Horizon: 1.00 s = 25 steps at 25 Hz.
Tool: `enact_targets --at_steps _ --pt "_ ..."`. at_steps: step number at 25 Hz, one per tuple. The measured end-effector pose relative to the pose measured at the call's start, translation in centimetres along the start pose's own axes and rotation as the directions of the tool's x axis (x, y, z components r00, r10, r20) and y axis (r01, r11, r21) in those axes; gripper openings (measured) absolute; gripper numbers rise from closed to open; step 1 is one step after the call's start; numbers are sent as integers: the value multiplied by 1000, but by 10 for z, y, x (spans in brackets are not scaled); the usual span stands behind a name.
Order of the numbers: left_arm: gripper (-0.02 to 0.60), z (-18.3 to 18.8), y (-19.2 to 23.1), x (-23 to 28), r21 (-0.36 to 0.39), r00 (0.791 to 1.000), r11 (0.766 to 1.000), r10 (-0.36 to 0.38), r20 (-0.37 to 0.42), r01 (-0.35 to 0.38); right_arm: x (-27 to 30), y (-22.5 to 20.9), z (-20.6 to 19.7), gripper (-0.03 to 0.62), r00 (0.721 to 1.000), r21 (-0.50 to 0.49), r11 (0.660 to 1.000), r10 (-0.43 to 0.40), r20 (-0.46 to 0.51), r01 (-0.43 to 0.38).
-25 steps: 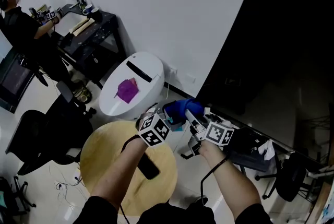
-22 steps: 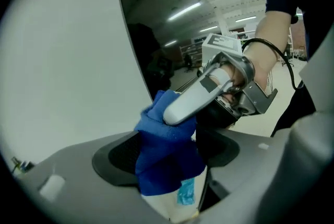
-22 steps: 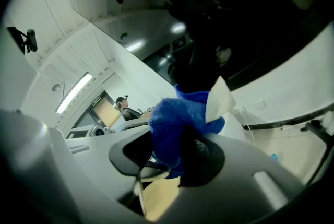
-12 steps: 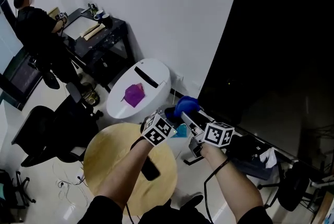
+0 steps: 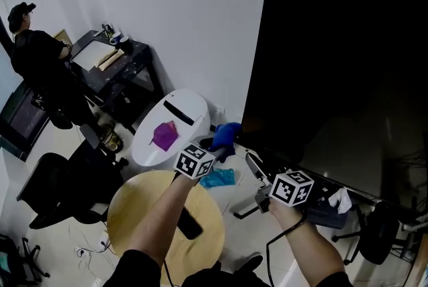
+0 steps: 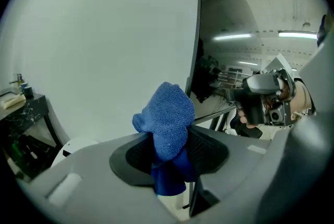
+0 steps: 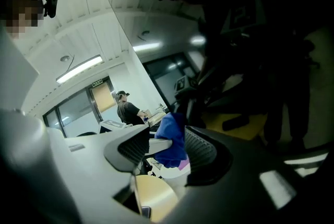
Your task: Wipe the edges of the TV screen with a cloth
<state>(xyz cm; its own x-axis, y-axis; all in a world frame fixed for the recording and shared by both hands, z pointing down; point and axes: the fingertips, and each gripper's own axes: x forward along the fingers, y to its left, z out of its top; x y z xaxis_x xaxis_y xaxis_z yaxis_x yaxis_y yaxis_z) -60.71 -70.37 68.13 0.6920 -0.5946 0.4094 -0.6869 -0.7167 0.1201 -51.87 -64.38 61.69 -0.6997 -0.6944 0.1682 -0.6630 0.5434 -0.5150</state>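
Note:
The big black TV screen (image 5: 348, 45) fills the right of the head view; its left edge (image 6: 199, 24) runs straight up in the left gripper view. My left gripper (image 5: 217, 144) is near the screen's lower left corner. Its jaws have just been closing and are shut on a bunched blue cloth (image 5: 229, 133), which sticks up from the pads (image 6: 168, 113). My right gripper (image 5: 253, 164) is lower and to the right, apart from the cloth, open with nothing between its fingers (image 7: 167, 152). Beyond that gap, the right gripper view shows the blue cloth (image 7: 169, 137).
A teal cloth (image 5: 217, 177) lies below the grippers. A white round-topped unit (image 5: 175, 105) bears a purple cloth (image 5: 164, 135). A round wooden table (image 5: 144, 212) holds a black phone (image 5: 189, 224). A person (image 5: 33, 58) sits at a dark desk far left, by office chairs.
The blue cloth, first between both grippers, is now in the left gripper alone. The right gripper has drawn off to the right. The left gripper has shifted toward the screen's corner.

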Motion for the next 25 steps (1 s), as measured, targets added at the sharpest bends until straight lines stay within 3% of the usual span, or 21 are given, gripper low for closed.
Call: enact_targets --at_steps 7,11,16,25 --pt "147 11 -13 18 0 999 999 -33 -35 33 -34 9 31 218 998 -23 1000 -12 60 13" --pt "146 14 -18 20 -17 999 999 -39 -36 39 -52 30 54 216 996 -89 996 19 92 -11" --pt "145 42 -20 12 18 999 999 -31 -18 32 -65 36 79 217 995 -218 976 1 96 20" --pt "144 105 -32 -21 84 999 996 -40 17 39 -79 65 130 216 989 -281 959 26 142 15"
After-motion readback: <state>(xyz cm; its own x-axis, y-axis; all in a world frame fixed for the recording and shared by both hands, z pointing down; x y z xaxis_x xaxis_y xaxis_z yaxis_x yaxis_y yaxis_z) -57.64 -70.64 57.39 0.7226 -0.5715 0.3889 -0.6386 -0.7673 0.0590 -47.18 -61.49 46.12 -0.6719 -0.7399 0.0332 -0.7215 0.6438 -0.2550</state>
